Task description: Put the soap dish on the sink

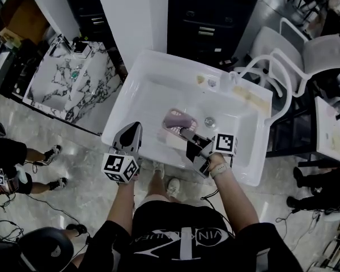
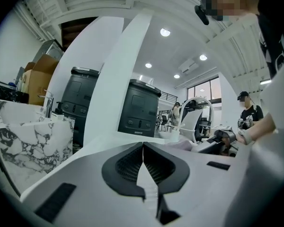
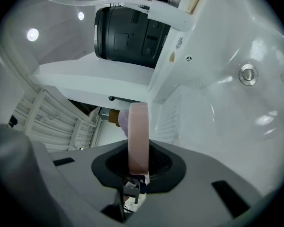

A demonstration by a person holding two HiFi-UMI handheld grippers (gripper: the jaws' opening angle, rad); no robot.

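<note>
In the head view a pink soap dish (image 1: 178, 119) hangs over the basin of the white sink (image 1: 135, 78), close to the drain (image 1: 209, 121). My right gripper (image 1: 185, 136) is shut on it from the near side. In the right gripper view the soap dish (image 3: 138, 134) stands on edge, pinched between the two jaws of the right gripper (image 3: 138, 170). My left gripper (image 1: 134, 130) hovers at the sink's front left rim. Its jaws meet with nothing between them, as the left gripper (image 2: 143, 150) shows in its own view.
A pale flat piece (image 1: 170, 140) lies in the basin just below the dish. A marble-patterned counter (image 1: 73, 86) stands to the left, and white chairs (image 1: 297, 55) crowd the sink's right side. People stand at the left (image 1: 22, 157) and at the right (image 1: 323, 188).
</note>
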